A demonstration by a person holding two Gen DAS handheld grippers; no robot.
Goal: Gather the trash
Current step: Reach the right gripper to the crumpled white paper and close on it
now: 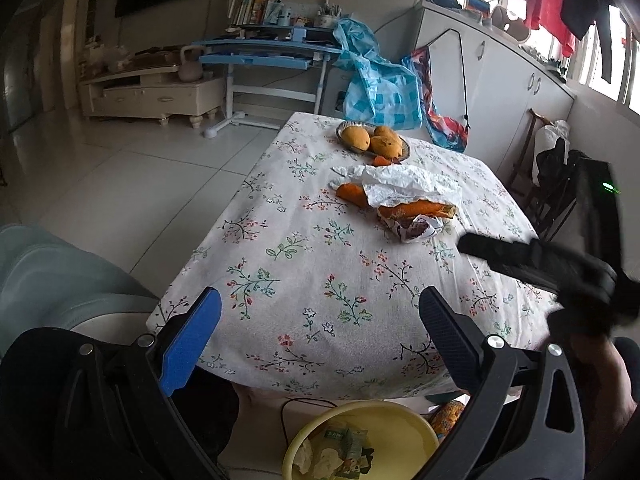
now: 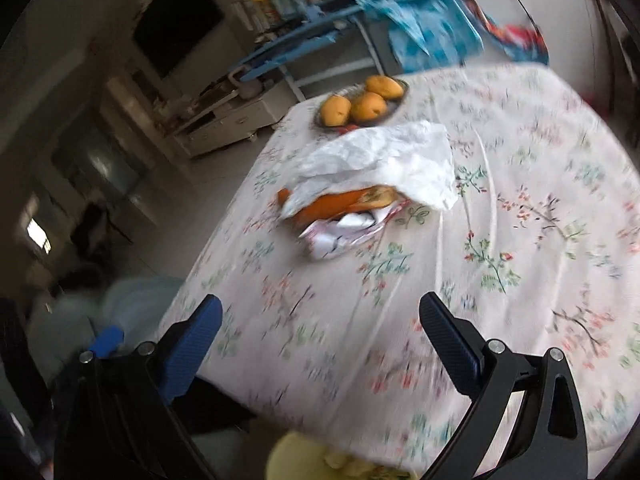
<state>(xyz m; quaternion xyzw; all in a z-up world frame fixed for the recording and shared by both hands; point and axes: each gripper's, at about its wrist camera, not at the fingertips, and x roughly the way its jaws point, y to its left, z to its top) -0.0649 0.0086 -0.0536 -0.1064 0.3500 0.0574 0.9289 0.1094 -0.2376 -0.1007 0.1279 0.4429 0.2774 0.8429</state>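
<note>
Trash is lying in the middle of the table (image 1: pixel 304 264), which is wearing a flowered cloth: a crumpled white paper (image 1: pixel 404 182) is covering orange peels (image 1: pixel 416 209), and a crushed wrapper (image 1: pixel 416 230) is touching their near side. Its print is too small to read. Behind them a plate of mangoes (image 1: pixel 374 140) is standing near the far edge. The left gripper (image 1: pixel 320 332) is hovering over the near edge with its jaws spread wide and nothing between them. The right gripper (image 2: pixel 320 336) is also hanging above the cloth, jaws wide apart and empty (this view is blurred). Below the table edge a yellow basin (image 1: pixel 392 424) is holding tissues and a green packet (image 1: pixel 346 446); its label is not readable.
</note>
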